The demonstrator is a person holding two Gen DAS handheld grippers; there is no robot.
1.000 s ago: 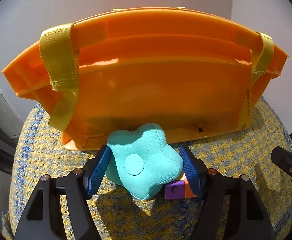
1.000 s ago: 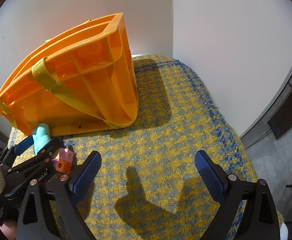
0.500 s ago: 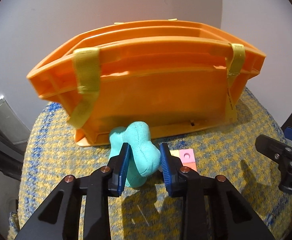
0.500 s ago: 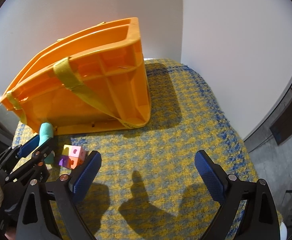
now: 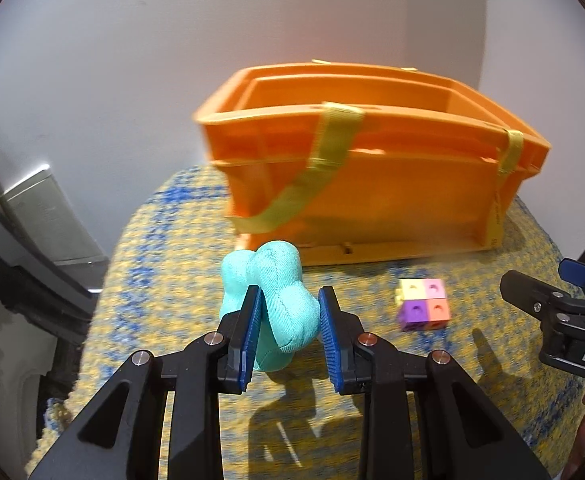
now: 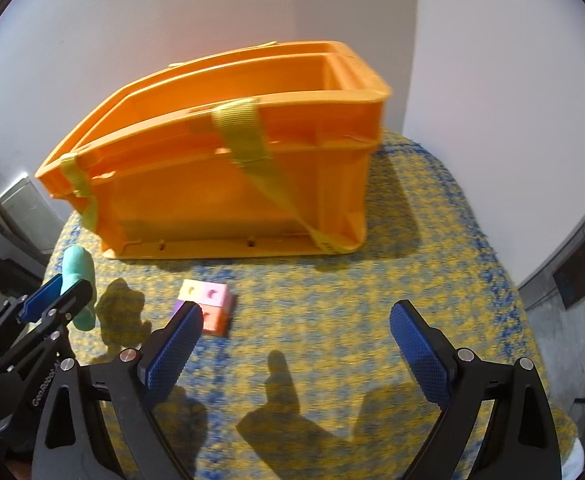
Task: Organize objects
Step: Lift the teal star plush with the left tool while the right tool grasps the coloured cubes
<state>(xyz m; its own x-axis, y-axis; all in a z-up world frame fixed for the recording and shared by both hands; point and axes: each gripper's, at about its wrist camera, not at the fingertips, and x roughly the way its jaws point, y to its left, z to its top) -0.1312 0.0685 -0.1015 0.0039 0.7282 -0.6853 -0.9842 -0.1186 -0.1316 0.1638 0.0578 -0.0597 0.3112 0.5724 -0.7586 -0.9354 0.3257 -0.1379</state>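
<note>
While our left gripper (image 5: 288,334) pinches the teal plush toy (image 5: 278,304), having just been closing on it, the toy sits above the yellow-blue woven cloth (image 5: 164,280), in front of the orange crate (image 5: 372,184). Our right gripper (image 6: 292,344) stands wide apart with nothing between its pads. A coloured cube block (image 6: 210,306) lies on the cloth near the crate.

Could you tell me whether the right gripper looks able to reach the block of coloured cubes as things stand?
Probably yes: the right gripper has its jaws open and empty, and the coloured cubes lie on bare cloth by its left jaw, nothing between.
</note>
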